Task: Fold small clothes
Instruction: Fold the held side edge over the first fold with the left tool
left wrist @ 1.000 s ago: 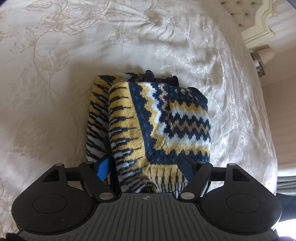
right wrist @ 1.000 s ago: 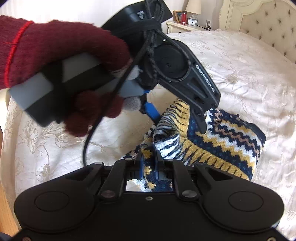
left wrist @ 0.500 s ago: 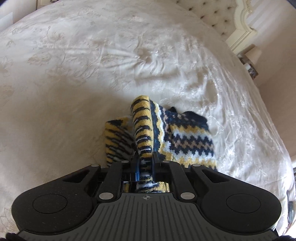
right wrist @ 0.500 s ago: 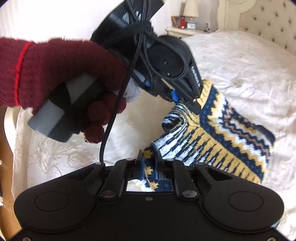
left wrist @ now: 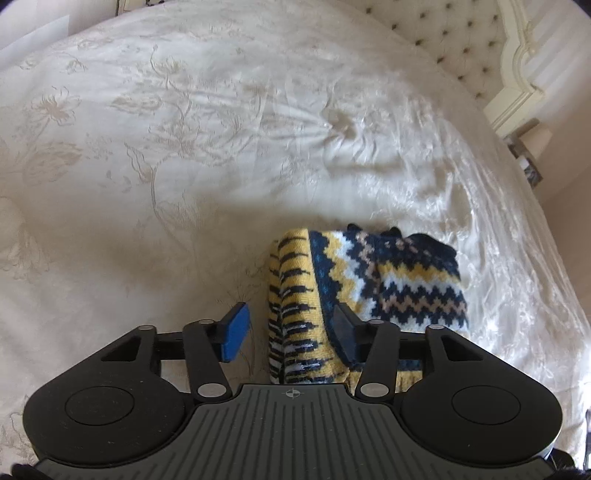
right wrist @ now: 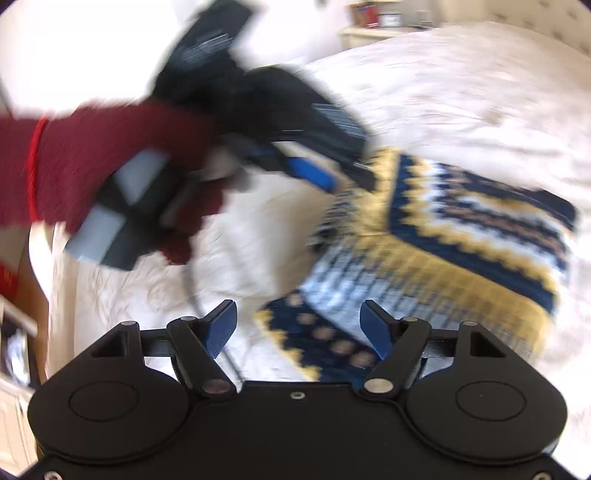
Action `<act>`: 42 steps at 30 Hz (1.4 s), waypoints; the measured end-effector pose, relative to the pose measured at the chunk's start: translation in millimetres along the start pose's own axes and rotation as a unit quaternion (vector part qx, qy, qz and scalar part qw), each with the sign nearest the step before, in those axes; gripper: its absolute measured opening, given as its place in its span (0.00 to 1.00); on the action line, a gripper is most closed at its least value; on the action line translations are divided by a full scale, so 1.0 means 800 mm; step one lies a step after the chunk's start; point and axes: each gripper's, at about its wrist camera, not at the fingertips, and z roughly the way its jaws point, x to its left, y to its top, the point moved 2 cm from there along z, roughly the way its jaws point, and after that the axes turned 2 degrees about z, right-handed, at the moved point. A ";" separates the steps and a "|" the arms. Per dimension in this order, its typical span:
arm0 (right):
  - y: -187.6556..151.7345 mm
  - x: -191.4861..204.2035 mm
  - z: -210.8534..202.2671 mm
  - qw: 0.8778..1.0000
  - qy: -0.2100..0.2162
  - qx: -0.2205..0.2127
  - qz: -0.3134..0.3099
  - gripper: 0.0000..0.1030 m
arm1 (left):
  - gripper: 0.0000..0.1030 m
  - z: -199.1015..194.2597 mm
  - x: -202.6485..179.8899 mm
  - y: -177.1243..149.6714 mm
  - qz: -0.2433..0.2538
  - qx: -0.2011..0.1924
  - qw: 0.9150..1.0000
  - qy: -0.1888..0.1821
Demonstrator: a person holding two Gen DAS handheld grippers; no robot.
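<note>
A folded knitted garment (left wrist: 369,284) in yellow, navy and white zigzag lies on the cream bedspread (left wrist: 184,147). My left gripper (left wrist: 290,328) is open, its fingers either side of the garment's striped near edge. In the blurred right wrist view the garment (right wrist: 443,236) lies ahead and my right gripper (right wrist: 299,328) is open over its near corner. The left gripper (right wrist: 332,173), held by a hand in a dark red glove (right wrist: 110,158), hovers at the garment's far left edge.
A tufted cream headboard (left wrist: 461,48) stands at the far right. A bedside table (right wrist: 380,29) with small items is at the back. The bed's edge drops off to the left in the right wrist view.
Both grippers have opened and let go of the garment, which has dropped flat in a folded stack. The right view is now blurred by motion.
</note>
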 end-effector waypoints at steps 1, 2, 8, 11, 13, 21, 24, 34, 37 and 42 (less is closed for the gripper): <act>0.002 -0.017 -0.008 1.000 -0.005 -0.008 0.023 0.78 | 0.58 -0.007 -0.001 -0.001 -0.003 -0.007 1.000 -0.006; 0.001 -0.032 -0.017 0.999 -0.011 -0.017 0.049 0.81 | 0.63 -0.012 -0.001 -0.002 -0.005 -0.008 1.000 -0.012; -0.006 -0.130 -0.051 0.978 -0.048 -0.054 0.197 0.92 | 0.69 -0.014 -0.010 -0.038 -0.009 0.032 0.999 -0.042; -0.007 -0.180 -0.055 0.965 -0.052 -0.061 0.250 0.92 | 0.69 -0.008 -0.008 -0.065 -0.027 0.052 0.997 -0.047; -0.007 -0.206 -0.052 0.958 -0.042 -0.059 0.279 0.92 | 0.69 -0.001 -0.007 -0.079 -0.036 0.068 0.996 -0.050; -0.008 -0.253 -0.003 0.942 0.029 -0.039 0.333 0.92 | 0.69 0.040 -0.012 -0.092 -0.031 0.104 0.992 -0.065; -0.007 -0.262 0.020 0.936 0.055 -0.025 0.347 0.92 | 0.71 0.057 -0.012 -0.089 -0.043 0.109 0.990 -0.079; -0.013 -0.269 0.070 0.912 0.135 -0.008 0.388 0.96 | 0.93 0.088 0.001 -0.087 -0.108 0.120 0.975 -0.153; -0.013 -0.265 0.069 0.909 0.139 -0.003 0.393 0.73 | 0.65 0.094 0.003 -0.086 -0.125 0.135 0.962 -0.203; -0.008 -0.251 0.042 0.919 0.107 -0.003 0.380 0.48 | 0.48 0.083 -0.014 -0.086 -0.098 0.130 0.962 -0.221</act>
